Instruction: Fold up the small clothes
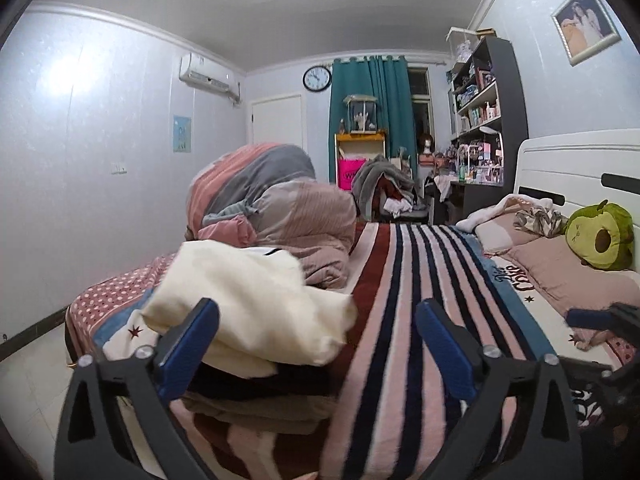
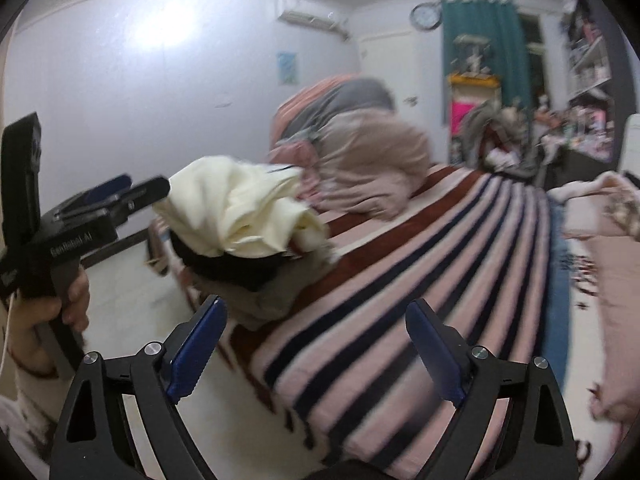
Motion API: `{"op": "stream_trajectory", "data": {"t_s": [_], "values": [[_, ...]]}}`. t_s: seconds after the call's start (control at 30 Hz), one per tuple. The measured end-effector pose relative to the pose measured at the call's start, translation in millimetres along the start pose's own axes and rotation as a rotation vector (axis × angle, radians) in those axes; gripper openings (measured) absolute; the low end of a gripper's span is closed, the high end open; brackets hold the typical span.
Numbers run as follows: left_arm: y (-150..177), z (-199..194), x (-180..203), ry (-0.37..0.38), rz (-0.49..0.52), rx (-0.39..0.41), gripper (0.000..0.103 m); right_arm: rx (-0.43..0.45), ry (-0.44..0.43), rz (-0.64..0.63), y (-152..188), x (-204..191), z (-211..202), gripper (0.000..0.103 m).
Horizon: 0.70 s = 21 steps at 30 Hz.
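Note:
A cream garment lies rumpled on top of a small stack of clothes at the left corner of the bed; a dark garment and a tan one lie under it. My left gripper is open just in front of the stack. Its left finger overlaps the cream cloth's near edge, and no pad presses on it. In the right wrist view the cream garment sits ahead and to the left of my open, empty right gripper. A hand holds the left gripper beside the stack.
A striped blanket covers the bed. A bundled duvet sits behind the stack. Pillows, an avocado plush and a white headboard are at the right. The floor drops off left of the bed.

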<state>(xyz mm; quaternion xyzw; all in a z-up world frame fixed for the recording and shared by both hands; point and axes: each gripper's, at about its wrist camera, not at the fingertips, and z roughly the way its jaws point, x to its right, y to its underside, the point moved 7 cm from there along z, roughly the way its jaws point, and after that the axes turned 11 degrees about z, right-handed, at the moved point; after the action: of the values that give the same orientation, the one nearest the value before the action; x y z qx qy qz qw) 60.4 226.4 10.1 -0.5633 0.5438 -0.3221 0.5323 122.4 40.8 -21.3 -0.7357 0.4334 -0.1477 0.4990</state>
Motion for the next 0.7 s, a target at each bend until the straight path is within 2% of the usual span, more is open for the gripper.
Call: {"op": "stream_trajectory", "data": {"t_s": [0.03,0.13,0.33,0.47,0.7], "values": [[-0.6,-4.9,13.4,-0.005,0.003,0.015,0.102,0.018,0.021,-0.002,2.1,5.5,-7.6,0.093],[-3.5,-18.1,52.7,0.024,-0.004,0.045,0.102,0.089,0.113,-0.006,13.5,29.9,-39.7,0.102],[-10.0,-32.7,108.8,0.089,-0.012,0.071,0.102,0.173,0.245,0.006,32.5,66.7,-88.1,0.102],[-13.4,-35.1,139.4,0.123,0.015,0.063,0.102,0.207,0.283,0.021,38.8,82.1,-111.1,0.102],[-15.1,-37.0,165.8,0.150,0.038,0.056,0.102,0.219,0.289,0.062,46.3,100.8,-127.4,0.102]]}}
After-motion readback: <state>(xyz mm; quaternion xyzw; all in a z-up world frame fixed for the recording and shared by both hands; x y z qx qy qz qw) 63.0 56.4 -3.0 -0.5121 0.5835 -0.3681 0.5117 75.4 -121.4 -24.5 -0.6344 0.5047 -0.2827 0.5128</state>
